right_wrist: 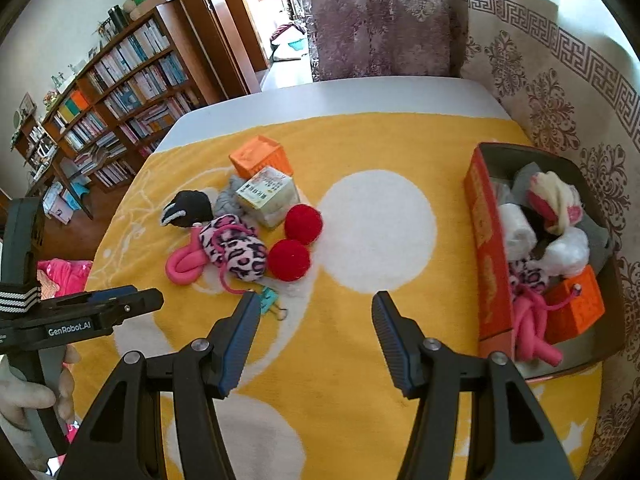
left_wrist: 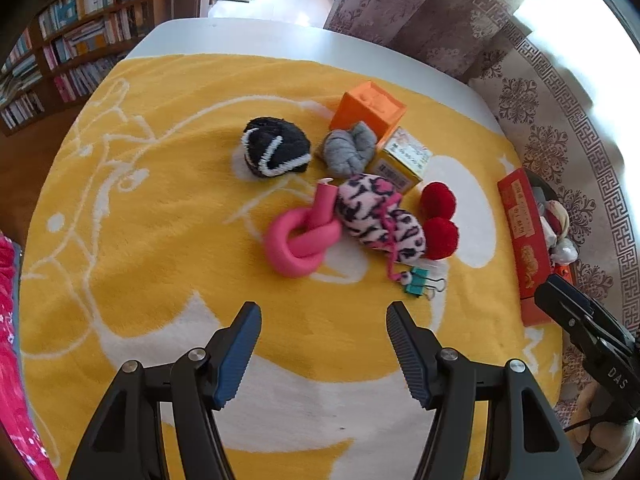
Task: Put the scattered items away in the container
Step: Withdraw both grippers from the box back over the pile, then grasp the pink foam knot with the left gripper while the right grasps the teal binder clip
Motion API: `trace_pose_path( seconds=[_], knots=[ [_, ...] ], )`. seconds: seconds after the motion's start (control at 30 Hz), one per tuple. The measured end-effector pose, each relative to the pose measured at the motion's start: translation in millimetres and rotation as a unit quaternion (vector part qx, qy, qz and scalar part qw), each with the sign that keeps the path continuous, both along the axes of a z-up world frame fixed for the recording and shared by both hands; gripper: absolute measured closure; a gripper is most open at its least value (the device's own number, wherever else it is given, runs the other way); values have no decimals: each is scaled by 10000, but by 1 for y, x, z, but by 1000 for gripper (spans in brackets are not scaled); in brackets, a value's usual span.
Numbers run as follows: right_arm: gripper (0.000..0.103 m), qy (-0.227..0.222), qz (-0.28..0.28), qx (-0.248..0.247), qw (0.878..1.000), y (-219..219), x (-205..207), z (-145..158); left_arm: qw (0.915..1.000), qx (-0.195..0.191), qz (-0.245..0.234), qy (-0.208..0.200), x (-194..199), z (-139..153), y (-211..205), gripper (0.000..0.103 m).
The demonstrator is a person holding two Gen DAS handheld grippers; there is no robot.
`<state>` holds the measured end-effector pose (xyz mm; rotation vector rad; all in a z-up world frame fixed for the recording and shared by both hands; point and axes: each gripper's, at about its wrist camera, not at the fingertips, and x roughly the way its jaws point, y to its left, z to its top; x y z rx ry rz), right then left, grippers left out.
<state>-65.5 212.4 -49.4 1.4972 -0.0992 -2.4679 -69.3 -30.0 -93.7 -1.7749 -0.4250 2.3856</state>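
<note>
- My left claw [left_wrist: 324, 344] stands with its jaws apart and nothing between them, over the yellow blanket [left_wrist: 168, 208].
- My right claw [right_wrist: 314, 334] is likewise apart and empty, above a white patch of the same blanket; in its view my left claw shows at the left edge, gripped by my hand [right_wrist: 24, 396].
- Nearest the left claw lies a teal clip [left_wrist: 418, 280], just beside the cord of the leopard pouch [left_wrist: 380, 216].
- Touching the pouch on its left is a pink knot [left_wrist: 300, 240], one end standing up.
- Two red pompoms [left_wrist: 440, 216] sit against the pouch's right side, one touching the other.
- Behind these, a black sock [left_wrist: 276, 152] with white stripes lies well clear to the left, a grey sock [left_wrist: 350, 148] beside it.
- A small yellow box [left_wrist: 402, 162] leans against the grey sock, and an orange cube [left_wrist: 368, 108] stands behind both.
- The container [right_wrist: 486, 248], a red-sided box, sits at the blanket's right edge, well apart from the scattered pile.
- Already inside it: another orange cube [right_wrist: 576, 308], a pink knot [right_wrist: 532, 332], white wads [right_wrist: 518, 232], a leopard piece, and grey cloth.
- The table's bare white edge [left_wrist: 240, 38] shows beyond the blanket, with a bookshelf [right_wrist: 120, 92] and curtain [right_wrist: 380, 20] behind.
</note>
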Motion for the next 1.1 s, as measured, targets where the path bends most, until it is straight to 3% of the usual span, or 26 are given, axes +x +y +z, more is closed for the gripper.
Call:
trace_pose_path(
  seconds=[0.77,1.1],
  knots=[
    [41,-507,-258,138,9983,-13,3,-31,9966,-232,-741,-292,-55,-49,9,36],
    [41,-612,-290,183,9975,-14,0,-38,9938,-561,-959,8,-66,-49,19,37]
  ],
)
